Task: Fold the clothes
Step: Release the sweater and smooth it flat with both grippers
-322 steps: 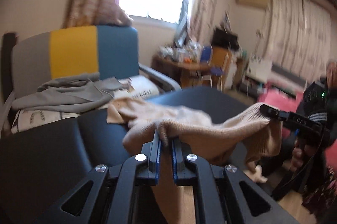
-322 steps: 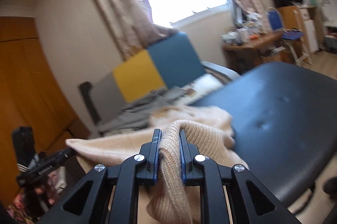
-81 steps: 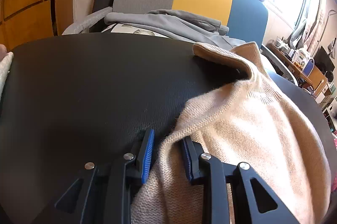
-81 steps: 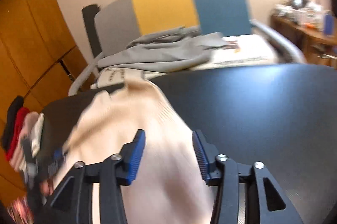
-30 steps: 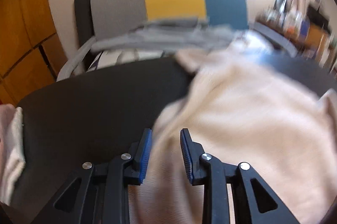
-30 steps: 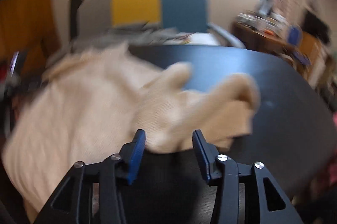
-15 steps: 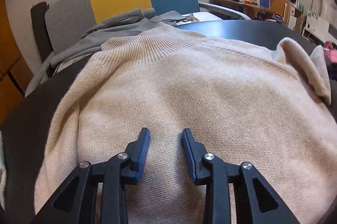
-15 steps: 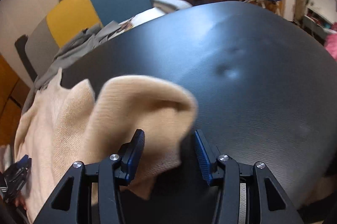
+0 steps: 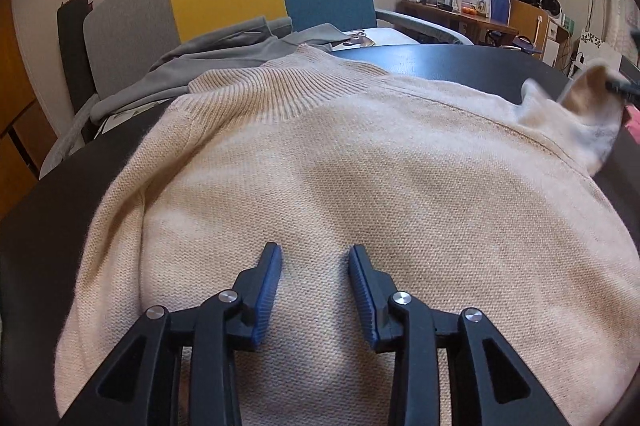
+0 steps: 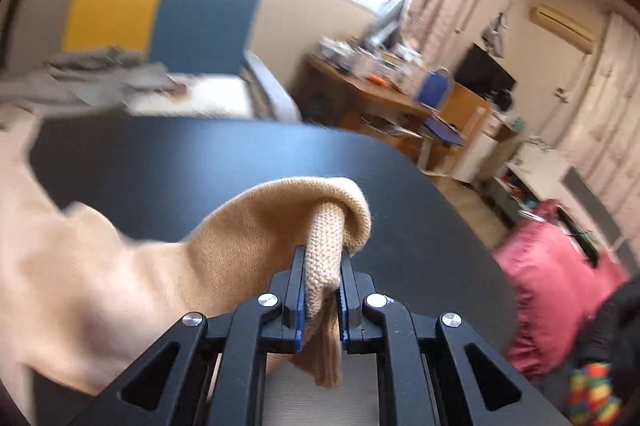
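Left wrist view: the beige knit sweater (image 9: 360, 162) is seen spread flat on the black table (image 9: 460, 60), as half a second earlier, collar at the far side. The left gripper (image 9: 314, 266) is held spread apart above the fabric, gripping nothing.

Right wrist view: the right gripper (image 10: 322, 268), previously parted, is now clamped on the sweater's cuff (image 10: 324, 246), lifted over the table's right part.

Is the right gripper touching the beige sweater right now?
Touching. In the right wrist view, the right gripper has its jaws shut on a ribbed fold of the beige sweater, knit pressed against both pads.
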Demonstrator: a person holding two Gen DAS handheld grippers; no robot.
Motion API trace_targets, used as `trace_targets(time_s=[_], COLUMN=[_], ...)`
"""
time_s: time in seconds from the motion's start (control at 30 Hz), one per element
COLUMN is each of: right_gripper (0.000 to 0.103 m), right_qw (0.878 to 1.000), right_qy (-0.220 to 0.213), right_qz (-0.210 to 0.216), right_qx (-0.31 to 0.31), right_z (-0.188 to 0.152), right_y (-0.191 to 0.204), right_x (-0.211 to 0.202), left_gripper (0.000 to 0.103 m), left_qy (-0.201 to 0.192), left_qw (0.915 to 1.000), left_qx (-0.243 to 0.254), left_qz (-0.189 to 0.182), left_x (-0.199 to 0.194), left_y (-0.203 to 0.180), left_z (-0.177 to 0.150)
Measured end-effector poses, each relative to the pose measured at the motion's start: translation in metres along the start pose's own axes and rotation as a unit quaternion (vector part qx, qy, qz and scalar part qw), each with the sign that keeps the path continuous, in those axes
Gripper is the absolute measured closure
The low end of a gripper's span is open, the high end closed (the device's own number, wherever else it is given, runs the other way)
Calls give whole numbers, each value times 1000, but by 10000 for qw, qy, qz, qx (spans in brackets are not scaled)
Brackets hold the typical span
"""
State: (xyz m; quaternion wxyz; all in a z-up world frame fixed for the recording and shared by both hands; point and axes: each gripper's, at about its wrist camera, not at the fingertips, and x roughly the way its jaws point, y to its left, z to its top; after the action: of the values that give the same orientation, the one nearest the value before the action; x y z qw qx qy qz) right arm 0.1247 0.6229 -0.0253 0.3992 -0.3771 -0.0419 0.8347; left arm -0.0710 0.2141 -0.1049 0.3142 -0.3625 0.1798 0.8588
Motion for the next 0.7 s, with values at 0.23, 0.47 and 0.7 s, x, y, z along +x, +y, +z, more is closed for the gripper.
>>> trace_targets(time_s=[0.23,0.47,0.7], right_gripper=[73,61,67], right_qw=[9934,9767,9233], right_qy=[918,-614,-166], right_qz=[-48,1904,3824], right_qx=[684,773,-307], right_z=[-33,2,19], right_y=[-19,67,243], right_x=[39,-79,-103], left_gripper=[68,68,68], left_qy=[-23,-36,-62], left_qw=[9999,9998,9991], left_qx=[-106,-147,-278], left_qz=[-116,-149,-299], left_x=[3,3,2], left_y=[4,7,11], left_z=[2,2,2])
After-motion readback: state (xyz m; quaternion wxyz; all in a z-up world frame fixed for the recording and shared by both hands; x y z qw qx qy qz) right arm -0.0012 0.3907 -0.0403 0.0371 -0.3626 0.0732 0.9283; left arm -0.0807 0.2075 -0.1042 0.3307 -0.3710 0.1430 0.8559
